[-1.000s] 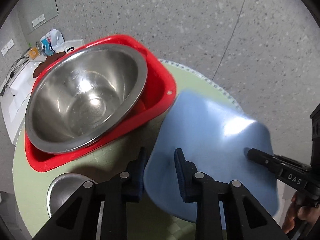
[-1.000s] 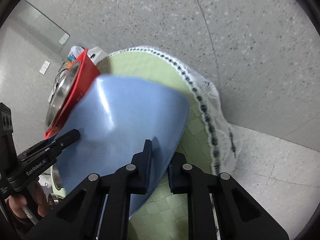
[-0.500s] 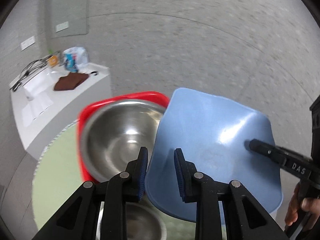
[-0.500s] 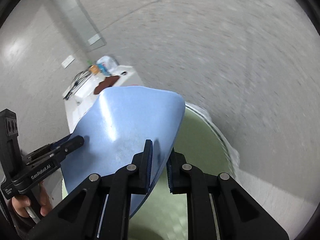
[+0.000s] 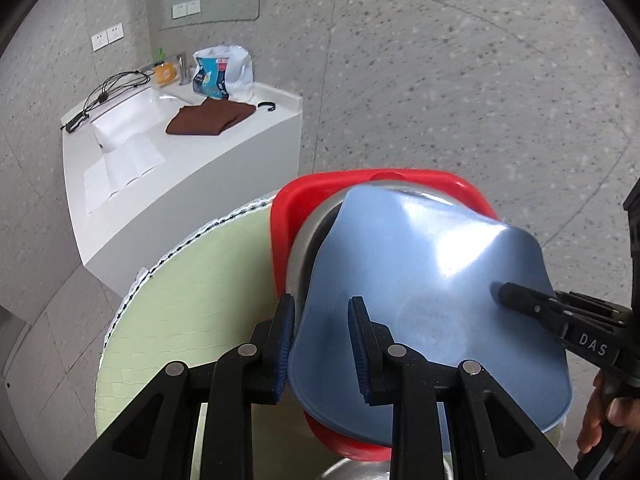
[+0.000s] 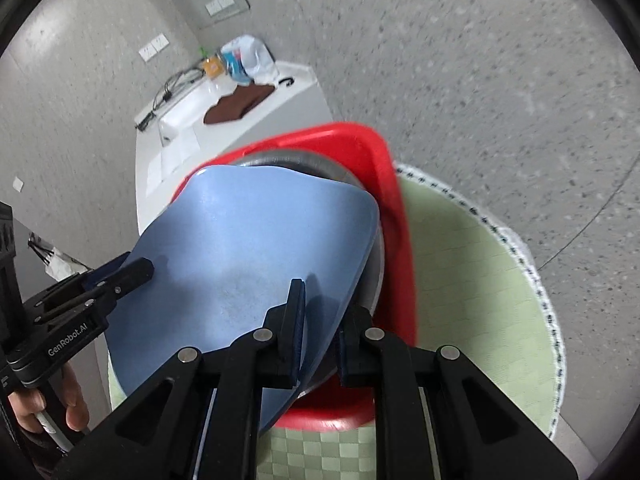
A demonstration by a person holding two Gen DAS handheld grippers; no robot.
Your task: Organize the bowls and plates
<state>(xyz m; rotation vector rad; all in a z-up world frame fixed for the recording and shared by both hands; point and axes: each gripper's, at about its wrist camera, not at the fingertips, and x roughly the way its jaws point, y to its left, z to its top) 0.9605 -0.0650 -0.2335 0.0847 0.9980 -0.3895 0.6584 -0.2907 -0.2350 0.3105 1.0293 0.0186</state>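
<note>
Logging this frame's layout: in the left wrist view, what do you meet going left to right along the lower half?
Green table mat → left gripper, shut on the blue basin rim → blue basin → right gripper gripping its far edge → a hand.

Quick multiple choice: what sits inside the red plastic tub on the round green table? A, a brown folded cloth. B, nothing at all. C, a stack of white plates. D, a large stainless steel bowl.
D: a large stainless steel bowl fills the red plastic tub, its rim showing beside the blue plastic basin held over it.
</note>
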